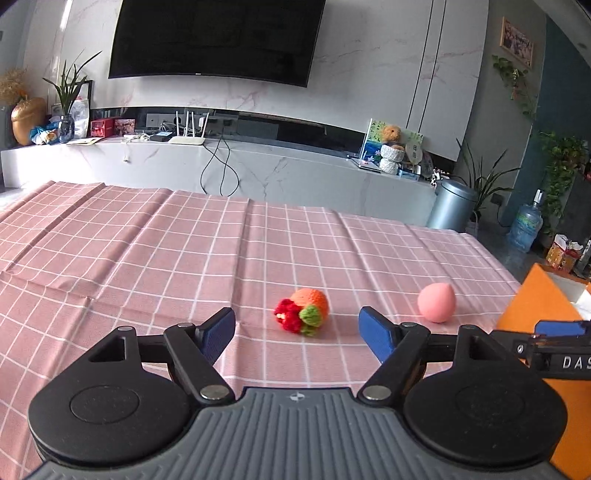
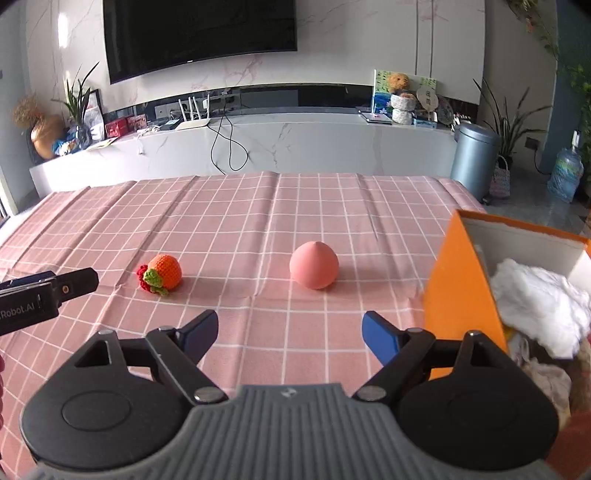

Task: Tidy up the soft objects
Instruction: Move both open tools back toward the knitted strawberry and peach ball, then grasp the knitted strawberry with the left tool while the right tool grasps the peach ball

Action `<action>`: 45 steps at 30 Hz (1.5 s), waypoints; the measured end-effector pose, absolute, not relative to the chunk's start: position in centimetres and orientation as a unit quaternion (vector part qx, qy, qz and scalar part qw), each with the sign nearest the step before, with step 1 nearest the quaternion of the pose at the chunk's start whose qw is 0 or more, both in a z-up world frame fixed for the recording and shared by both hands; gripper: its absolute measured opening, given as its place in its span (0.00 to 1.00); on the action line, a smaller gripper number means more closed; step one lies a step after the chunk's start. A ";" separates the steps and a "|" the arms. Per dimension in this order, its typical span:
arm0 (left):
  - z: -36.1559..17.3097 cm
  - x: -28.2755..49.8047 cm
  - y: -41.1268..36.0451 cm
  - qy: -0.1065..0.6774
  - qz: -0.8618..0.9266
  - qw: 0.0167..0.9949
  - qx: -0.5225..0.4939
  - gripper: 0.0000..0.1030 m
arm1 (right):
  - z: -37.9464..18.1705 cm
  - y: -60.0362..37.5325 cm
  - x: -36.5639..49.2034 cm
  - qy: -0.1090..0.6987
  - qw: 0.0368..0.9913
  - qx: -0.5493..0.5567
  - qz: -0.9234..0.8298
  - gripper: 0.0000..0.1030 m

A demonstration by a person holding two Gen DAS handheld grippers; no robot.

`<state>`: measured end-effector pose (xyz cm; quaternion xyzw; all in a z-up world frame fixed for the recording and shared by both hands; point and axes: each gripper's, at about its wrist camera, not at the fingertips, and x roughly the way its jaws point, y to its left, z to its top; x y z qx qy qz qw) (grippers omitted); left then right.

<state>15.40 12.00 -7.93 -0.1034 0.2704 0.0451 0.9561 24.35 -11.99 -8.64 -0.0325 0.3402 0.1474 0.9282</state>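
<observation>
Two sets of tongs nearest, both spread wide and empty: left tongs (image 1: 297,330), right tongs (image 2: 290,334), blue pads over a desk (image 2: 258,221) covered in pink checked cloth. Near right: orange box (image 2: 458,280), open-topped, holding white fluffy material (image 2: 535,299) and other soft items. Middle of desk: crocheted orange fruit (image 2: 166,273) with green and red trim, lying left; pink peach-shaped soft ball (image 2: 314,265), right of it, well apart, between fruit and box. Far: white marble counter (image 2: 295,144), wall-mounted television (image 2: 199,33), grey bin (image 2: 474,158) at right.
</observation>
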 end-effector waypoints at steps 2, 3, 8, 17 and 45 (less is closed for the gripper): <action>-8.5 15.9 12.4 0.274 0.046 0.955 -0.103 0.87 | -8.9 -11.5 25.2 0.334 0.931 -0.043 0.143 0.81; -8.8 16.1 12.5 0.276 0.049 0.955 -0.101 0.87 | -9.0 -11.2 25.6 0.331 0.932 -0.048 0.140 0.82; -10.0 18.0 12.3 0.281 0.052 0.955 -0.078 0.87 | -9.6 -10.3 27.5 0.317 0.937 -0.070 0.130 0.81; -11.7 22.6 10.3 0.294 0.025 0.955 -0.019 0.87 | -10.8 -8.6 31.4 0.323 0.938 -0.036 0.120 0.74; -14.0 26.2 9.0 0.350 -0.006 0.937 0.010 0.57 | -15.4 -9.0 38.0 0.366 0.927 -0.019 0.077 0.46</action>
